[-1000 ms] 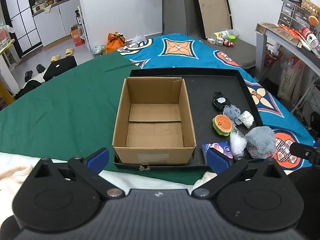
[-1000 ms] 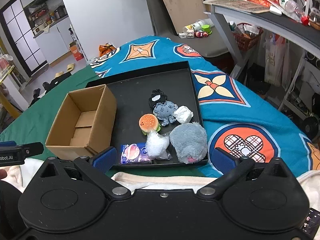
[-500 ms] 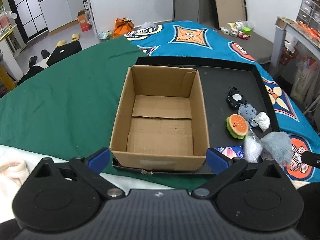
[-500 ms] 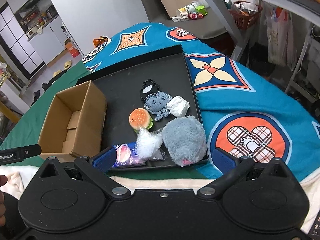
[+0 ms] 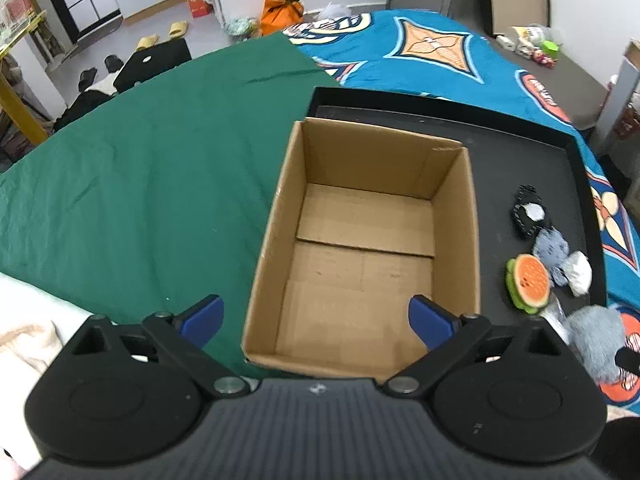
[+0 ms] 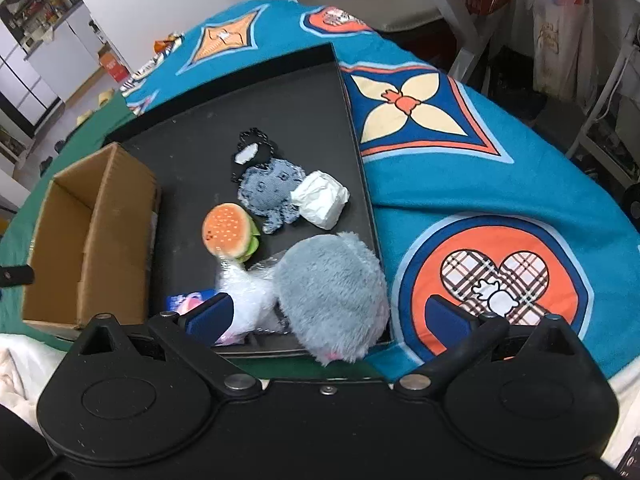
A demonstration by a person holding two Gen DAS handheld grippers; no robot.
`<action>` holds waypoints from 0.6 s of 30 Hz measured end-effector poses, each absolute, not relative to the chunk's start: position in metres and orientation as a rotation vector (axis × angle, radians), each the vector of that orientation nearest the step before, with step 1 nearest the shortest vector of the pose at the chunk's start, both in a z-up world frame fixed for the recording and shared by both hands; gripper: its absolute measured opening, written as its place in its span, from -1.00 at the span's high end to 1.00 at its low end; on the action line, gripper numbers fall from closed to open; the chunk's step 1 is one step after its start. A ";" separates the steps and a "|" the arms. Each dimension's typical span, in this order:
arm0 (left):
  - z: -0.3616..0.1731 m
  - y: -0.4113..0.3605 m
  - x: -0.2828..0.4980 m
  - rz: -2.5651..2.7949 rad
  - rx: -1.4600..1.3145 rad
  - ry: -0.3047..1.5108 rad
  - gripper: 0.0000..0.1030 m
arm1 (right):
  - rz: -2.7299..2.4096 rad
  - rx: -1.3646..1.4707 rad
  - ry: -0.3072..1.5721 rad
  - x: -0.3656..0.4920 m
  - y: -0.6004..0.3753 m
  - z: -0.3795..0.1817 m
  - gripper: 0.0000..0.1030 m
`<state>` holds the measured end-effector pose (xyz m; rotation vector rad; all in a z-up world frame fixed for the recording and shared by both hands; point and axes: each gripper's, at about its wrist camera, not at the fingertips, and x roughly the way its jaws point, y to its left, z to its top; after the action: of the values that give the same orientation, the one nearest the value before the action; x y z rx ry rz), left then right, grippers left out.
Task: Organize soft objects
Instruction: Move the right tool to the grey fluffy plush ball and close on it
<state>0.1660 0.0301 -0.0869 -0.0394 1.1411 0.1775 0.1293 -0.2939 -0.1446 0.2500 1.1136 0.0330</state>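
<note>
An empty cardboard box (image 5: 456, 220) stands in the left of a black tray (image 5: 520, 148). My left gripper (image 5: 316, 320) hovers over the box's near end with its jaws wide and closing. The box's left wall runs between the fingers, untouched. Right of the box lie a burger toy (image 6: 226, 230), a knitted blue-grey toy (image 6: 272, 188), a black toy (image 6: 252, 150), a white wad (image 6: 320, 198), a bagged white fluff (image 6: 248, 292) and a grey plush (image 6: 332, 280). My right gripper (image 6: 328, 315) is open above the grey plush, which shows between its fingers, not pressed.
The tray (image 6: 280, 92) rests on a bed, half green cloth (image 5: 140, 180), half blue patterned blanket (image 6: 480, 160). A blue-and-pink packet (image 6: 186, 300) lies at the tray's near edge. White bedding (image 5: 24, 320) lies below left. Table legs (image 6: 460, 40) stand at the far right.
Both grippers have moved forward and down and now tilt more steeply. The box fills more of the left view. The grey plush now sits between the right gripper's fingers.
</note>
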 end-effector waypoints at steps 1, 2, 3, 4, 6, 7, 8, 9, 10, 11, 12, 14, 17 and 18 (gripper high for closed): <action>-0.087 0.033 0.170 0.187 -0.043 1.150 -0.87 | 0.031 0.249 1.121 0.132 -0.295 -0.147 -1.00; -0.087 0.035 0.174 0.194 -0.046 1.154 -0.86 | 0.030 0.251 1.130 0.135 -0.296 -0.150 -1.00; -0.087 0.038 0.177 0.203 -0.047 1.159 -0.85 | 0.030 0.252 1.141 0.137 -0.297 -0.152 -1.00; -0.088 0.041 0.180 0.211 -0.050 1.164 -0.83 | 0.032 0.249 1.148 0.139 -0.297 -0.154 -1.00; -0.090 0.048 0.186 0.223 -0.072 1.183 -0.72 | 0.033 0.235 1.161 0.143 -0.297 -0.156 -1.00; -0.090 0.052 0.188 0.226 -0.089 1.192 -0.70 | 0.034 0.227 1.167 0.144 -0.297 -0.158 -1.00; -0.091 0.056 0.189 0.230 -0.102 1.197 -0.65 | 0.037 0.222 1.170 0.146 -0.297 -0.159 -1.00; -0.092 0.059 0.192 0.233 -0.114 1.202 -0.60 | 0.038 0.217 1.173 0.148 -0.297 -0.161 -1.00; -0.093 0.062 0.194 0.238 -0.120 1.211 -0.59 | 0.036 0.211 1.178 0.149 -0.298 -0.164 -1.00; -0.095 0.065 0.196 0.244 -0.127 1.219 -0.52 | 0.034 0.210 1.183 0.151 -0.299 -0.166 -0.99; -0.096 0.067 0.199 0.248 -0.134 1.230 -0.41 | 0.034 0.212 1.188 0.152 -0.300 -0.168 -0.98; -0.100 0.070 0.203 0.250 -0.138 1.253 -0.26 | 0.041 0.215 1.199 0.155 -0.301 -0.171 -0.89; -0.107 0.072 0.208 0.272 -0.146 1.282 0.02 | 0.042 0.210 1.217 0.158 -0.299 -0.177 -0.73; -0.110 0.073 0.210 0.275 -0.154 1.293 0.10 | 0.046 0.214 1.221 0.159 -0.299 -0.179 -0.69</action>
<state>0.2101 0.0732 -0.1097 -0.1542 1.2932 0.2753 0.1593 -0.2995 -0.1788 0.2144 1.2208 0.0457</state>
